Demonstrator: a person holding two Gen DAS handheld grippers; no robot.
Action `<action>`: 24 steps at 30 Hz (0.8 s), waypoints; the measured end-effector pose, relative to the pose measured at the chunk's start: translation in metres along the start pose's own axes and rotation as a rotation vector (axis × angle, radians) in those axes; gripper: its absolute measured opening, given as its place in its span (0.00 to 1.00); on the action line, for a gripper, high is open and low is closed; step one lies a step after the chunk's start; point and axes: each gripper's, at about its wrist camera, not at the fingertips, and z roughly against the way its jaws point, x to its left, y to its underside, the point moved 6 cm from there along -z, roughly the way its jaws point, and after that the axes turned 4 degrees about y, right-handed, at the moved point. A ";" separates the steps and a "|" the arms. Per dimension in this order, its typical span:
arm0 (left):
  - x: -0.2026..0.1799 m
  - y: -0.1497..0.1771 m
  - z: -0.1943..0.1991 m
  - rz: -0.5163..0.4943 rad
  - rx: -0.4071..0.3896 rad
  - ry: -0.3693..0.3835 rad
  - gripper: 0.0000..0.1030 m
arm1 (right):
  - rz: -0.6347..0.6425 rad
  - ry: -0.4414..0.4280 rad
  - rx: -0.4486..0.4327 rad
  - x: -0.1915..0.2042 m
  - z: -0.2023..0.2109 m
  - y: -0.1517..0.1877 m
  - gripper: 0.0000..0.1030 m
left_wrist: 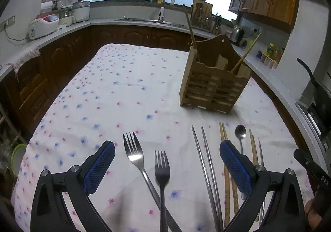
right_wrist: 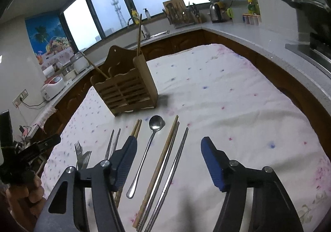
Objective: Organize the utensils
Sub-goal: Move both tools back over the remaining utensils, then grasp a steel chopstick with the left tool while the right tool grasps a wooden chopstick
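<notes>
Between my spread left claw [left_wrist: 167,158] fingers two crossed forks [left_wrist: 144,161], steel chopsticks [left_wrist: 204,161] alongside, between my spread right claw [right_wrist: 169,154] a spoon [right_wrist: 154,126], mixed chopsticks [right_wrist: 165,159], wooden holder [right_wrist: 126,87] beyond on the tablecloth [right_wrist: 227,108].

A white cloth [left_wrist: 124,91] dotted with small pink and blue flowers covers the desk. The slatted utensil holder [left_wrist: 213,85] is tan wood. Two forks [left_wrist: 144,161], a spoon [right_wrist: 153,128] and the metal chopsticks [left_wrist: 204,159] are silver steel; the wooden chopsticks [left_wrist: 226,180] are light brown. Both left tongs [left_wrist: 167,148] and right tongs [right_wrist: 168,145] have black frames with blue, fine-meshed pads [left_wrist: 235,163]. The cabinets [left_wrist: 68,50] are dark brown, the worktop [right_wrist: 258,35] pale grey.
</notes>
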 end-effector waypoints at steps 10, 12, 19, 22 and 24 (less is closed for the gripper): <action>-0.007 -0.002 -0.028 -0.008 0.074 0.029 0.89 | -0.006 -0.009 0.063 0.000 -0.022 0.004 0.46; -0.010 -0.003 -0.036 -0.017 0.097 0.043 0.81 | -0.006 -0.017 0.071 0.001 -0.027 0.002 0.41; -0.022 -0.005 -0.069 -0.049 0.188 0.069 0.64 | 0.022 -0.038 0.125 0.010 -0.056 -0.004 0.24; -0.026 -0.009 -0.085 -0.058 0.198 0.068 0.59 | 0.027 -0.036 0.150 0.010 -0.072 -0.009 0.23; -0.026 -0.010 -0.096 -0.056 0.207 0.072 0.54 | 0.033 -0.028 0.163 0.010 -0.083 -0.012 0.21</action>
